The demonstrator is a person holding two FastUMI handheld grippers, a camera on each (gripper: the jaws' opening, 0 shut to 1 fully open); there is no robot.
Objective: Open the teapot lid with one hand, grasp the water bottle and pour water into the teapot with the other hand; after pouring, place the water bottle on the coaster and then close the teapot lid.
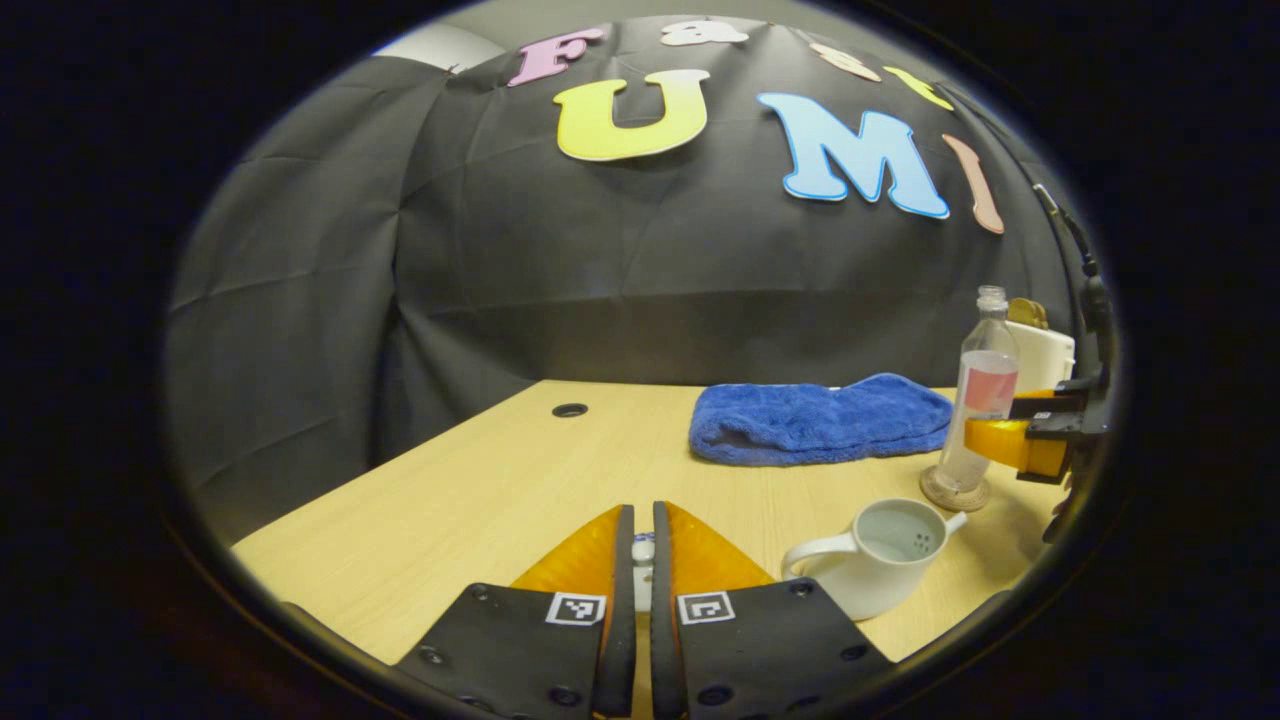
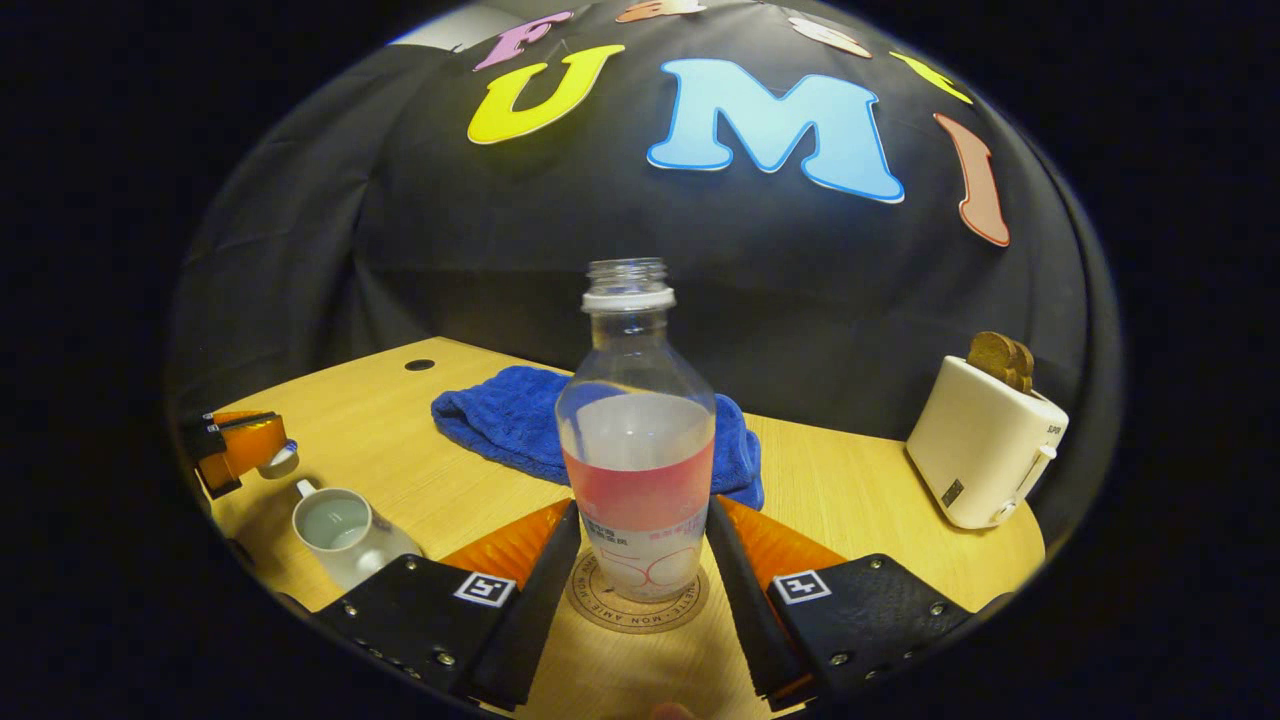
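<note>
Right tool astride the bottle, one finger at each side of its lower body, fingers spread; contact with the plastic not clear from the right gripper view, a slim gap seeming to show at both sides. Bottle upright, uncapped, part full, standing on the round coaster directly between the fingers. Beyond the bottle, a blue towel on the tabletop; off to the tool's right, a white toaster with toast in the slot. To its left and nearer, the teapot, lid off, mouth open. Left tool drawn nearly together, gripping a small white lid by its knob, held above the tabletop. From the left gripper view, teapot just to this tool's right, strainer holes visible inside; farther right, bottle on coaster with the right tool at its side.
</note>
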